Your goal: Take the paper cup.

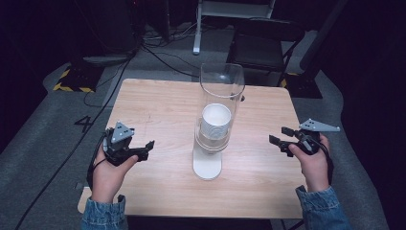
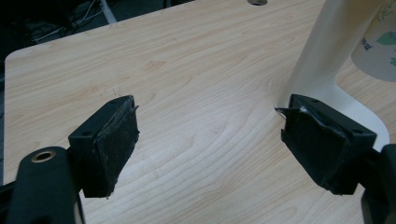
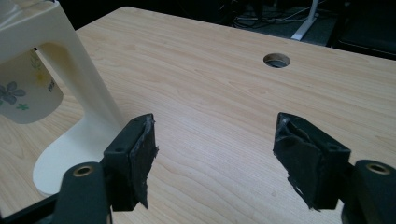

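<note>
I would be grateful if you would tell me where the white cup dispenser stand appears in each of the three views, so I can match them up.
High view: the white stand is at the table's centre, its clear tube rising above the cup.
Left gripper view: upper right, its post and foot behind the right-hand jaw.
Right gripper view: upper left, foot reaching down behind the left-hand jaw.
Shared landmark: the flower-printed cup hanging in the stand.

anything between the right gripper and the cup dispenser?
No: bare table separates the right gripper from the cup dispenser, seen in the high view and right gripper view.
</note>
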`<action>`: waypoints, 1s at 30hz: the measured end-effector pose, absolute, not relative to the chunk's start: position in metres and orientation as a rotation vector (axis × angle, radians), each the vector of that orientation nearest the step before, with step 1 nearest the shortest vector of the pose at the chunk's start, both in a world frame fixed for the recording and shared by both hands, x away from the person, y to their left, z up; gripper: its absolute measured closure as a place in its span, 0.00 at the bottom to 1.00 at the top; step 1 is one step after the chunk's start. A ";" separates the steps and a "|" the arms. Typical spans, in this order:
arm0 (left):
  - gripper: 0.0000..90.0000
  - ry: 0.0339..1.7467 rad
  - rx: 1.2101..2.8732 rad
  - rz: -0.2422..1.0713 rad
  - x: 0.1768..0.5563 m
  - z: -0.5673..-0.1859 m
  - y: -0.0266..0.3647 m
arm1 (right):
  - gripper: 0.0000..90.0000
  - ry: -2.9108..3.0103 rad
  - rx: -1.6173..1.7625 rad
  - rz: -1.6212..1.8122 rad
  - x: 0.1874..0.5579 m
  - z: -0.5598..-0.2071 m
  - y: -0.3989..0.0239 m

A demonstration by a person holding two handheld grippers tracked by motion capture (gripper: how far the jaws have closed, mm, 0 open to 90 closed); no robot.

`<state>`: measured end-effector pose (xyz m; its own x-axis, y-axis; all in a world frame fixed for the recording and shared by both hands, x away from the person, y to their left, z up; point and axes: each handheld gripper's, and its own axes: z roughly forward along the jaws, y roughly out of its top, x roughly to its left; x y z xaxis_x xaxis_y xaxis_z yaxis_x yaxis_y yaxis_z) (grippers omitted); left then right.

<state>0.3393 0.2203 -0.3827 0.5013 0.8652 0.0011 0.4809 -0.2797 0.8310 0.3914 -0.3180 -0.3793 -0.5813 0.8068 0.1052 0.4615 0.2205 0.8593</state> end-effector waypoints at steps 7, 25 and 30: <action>0.21 1.109 1.913 0.598 0.339 -0.381 0.221 | 0.34 2.141 1.167 1.312 0.391 -0.380 -0.319; 0.20 1.092 1.918 0.589 0.334 -0.380 0.222 | 0.34 2.116 1.167 1.345 0.387 -0.373 -0.327; 0.20 1.079 1.918 0.585 0.333 -0.378 0.219 | 0.34 2.110 1.167 1.347 0.384 -0.369 -0.330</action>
